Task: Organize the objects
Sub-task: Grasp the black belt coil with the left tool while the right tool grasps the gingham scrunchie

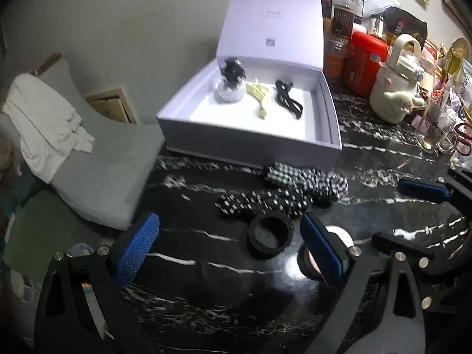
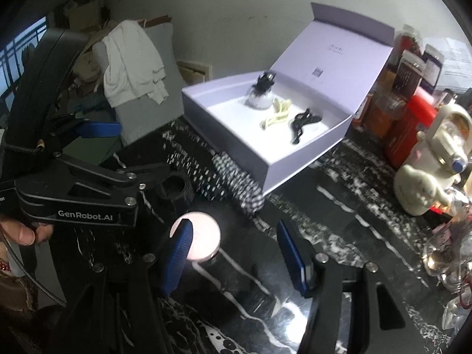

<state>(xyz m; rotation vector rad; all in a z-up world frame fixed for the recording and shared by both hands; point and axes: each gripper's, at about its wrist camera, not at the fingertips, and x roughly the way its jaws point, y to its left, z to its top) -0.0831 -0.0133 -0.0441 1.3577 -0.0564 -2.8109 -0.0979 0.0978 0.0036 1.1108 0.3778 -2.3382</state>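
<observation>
An open lavender box holds a small white globe with a black top, a cream hair clip and a black hair clip. In front of it, on the black marble table, lie a checked scrunchie and a black dotted scrunchie. A black ring lies just ahead of my open left gripper. A round pink compact sits by the left finger of my open right gripper, not pinched.
Jars, a red tin, a cream kettle and glassware crowd the table's right side. A grey chair with a white cloth stands off the table's left edge. A hand holds the left gripper.
</observation>
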